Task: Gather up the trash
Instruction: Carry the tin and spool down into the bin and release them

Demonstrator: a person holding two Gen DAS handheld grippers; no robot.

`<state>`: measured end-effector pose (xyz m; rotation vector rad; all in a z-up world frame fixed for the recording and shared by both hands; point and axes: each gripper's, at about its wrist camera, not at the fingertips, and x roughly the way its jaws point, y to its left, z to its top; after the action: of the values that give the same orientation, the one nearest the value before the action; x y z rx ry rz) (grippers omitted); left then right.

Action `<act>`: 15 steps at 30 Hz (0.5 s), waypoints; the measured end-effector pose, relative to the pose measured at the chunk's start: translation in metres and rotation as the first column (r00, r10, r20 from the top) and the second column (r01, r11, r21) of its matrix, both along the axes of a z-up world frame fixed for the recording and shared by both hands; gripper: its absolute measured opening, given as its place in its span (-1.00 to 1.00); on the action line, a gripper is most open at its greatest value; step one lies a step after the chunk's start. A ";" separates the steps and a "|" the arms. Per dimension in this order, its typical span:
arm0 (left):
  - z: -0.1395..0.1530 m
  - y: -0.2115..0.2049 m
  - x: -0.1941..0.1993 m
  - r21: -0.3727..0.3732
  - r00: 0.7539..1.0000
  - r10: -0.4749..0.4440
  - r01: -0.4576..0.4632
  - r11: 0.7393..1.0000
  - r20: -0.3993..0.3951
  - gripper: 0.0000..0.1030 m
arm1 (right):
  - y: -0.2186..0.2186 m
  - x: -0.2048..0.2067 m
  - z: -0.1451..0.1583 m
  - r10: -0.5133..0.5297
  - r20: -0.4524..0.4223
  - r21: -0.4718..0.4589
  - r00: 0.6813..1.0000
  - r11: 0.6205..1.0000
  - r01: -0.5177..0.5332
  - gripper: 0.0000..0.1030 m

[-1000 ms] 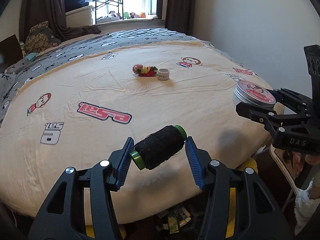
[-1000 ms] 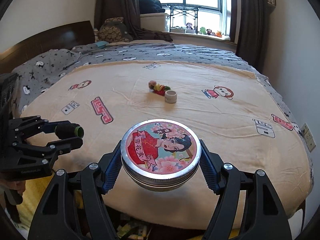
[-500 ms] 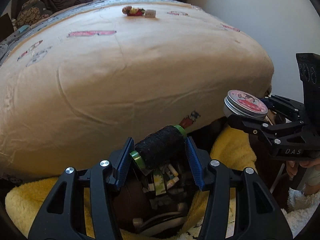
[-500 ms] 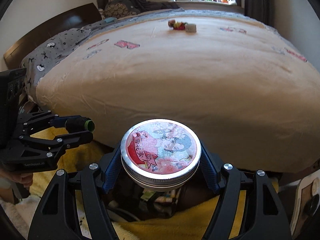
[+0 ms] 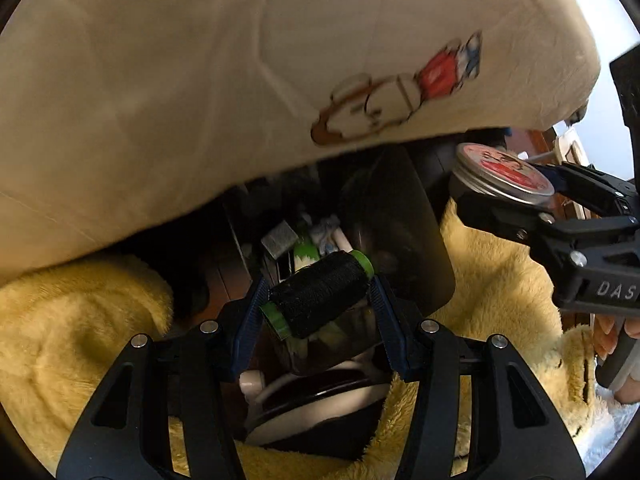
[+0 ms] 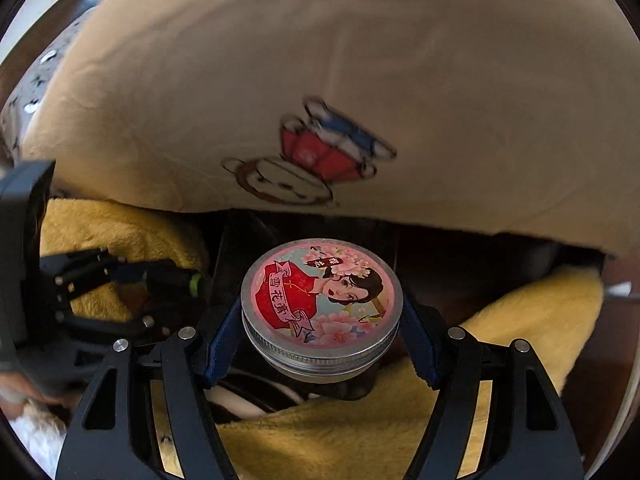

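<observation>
The left gripper [image 5: 318,302] is clamped on a spool of black thread with green plastic ends [image 5: 318,294], its ribbed blue pads [image 5: 250,320] pressing on the two green ends so that the spool lies tilted across the gap, about half-way apart. The right gripper [image 6: 320,316] is clamped, jaws set wider, on a round silver metal tin with a threaded rim and a pink printed lid showing a woman and blossoms [image 6: 320,304]; its blue pads [image 6: 220,344] bear on the tin's opposite sides, lid facing up. Directly below and ahead of the left gripper stands a dark, smooth-walled bin [image 5: 404,240], open at the top, holding mixed scraps: a small grey block, green-and-white pieces and pale tubes, too jumbled to name further. The spool hangs just above that opening. The tin hangs to the right of the left gripper, over the bin's far side. Fluffy yellow plush fabric [image 5: 80,320] lies on both sides of the bin, below the grippers. Above both grippers hangs a cream bedsheet with a cartoon monkey print [image 6: 360,60], smooth and lightly creased, overhanging the bin.
</observation>
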<state>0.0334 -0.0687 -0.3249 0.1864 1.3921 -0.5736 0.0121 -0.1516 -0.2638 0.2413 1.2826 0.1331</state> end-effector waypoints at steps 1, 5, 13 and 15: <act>-0.004 -0.001 0.002 0.001 1.000 -0.003 0.003 1.000 -0.011 -0.02 | 0.001 0.001 -0.006 -0.012 -0.017 0.014 1.000 1.000 0.013 0.39; -0.010 -0.002 0.002 0.001 1.000 -0.005 0.005 1.000 -0.023 -0.02 | 0.001 0.002 -0.019 -0.037 -0.053 0.035 0.998 0.999 0.039 0.39; -0.005 -0.001 0.002 0.006 1.000 0.001 -0.001 1.000 0.009 0.37 | -0.002 0.013 -0.013 -0.041 -0.038 0.012 0.998 0.999 0.042 0.58; 0.001 0.001 0.003 0.008 1.000 0.009 -0.010 1.000 0.029 0.50 | -0.004 0.013 -0.008 -0.048 -0.024 -0.001 0.999 0.999 0.048 0.63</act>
<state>0.0367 -0.0677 -0.3234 0.1940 1.3672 -0.5555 0.0251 -0.1554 -0.2718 0.2737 1.2992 0.0898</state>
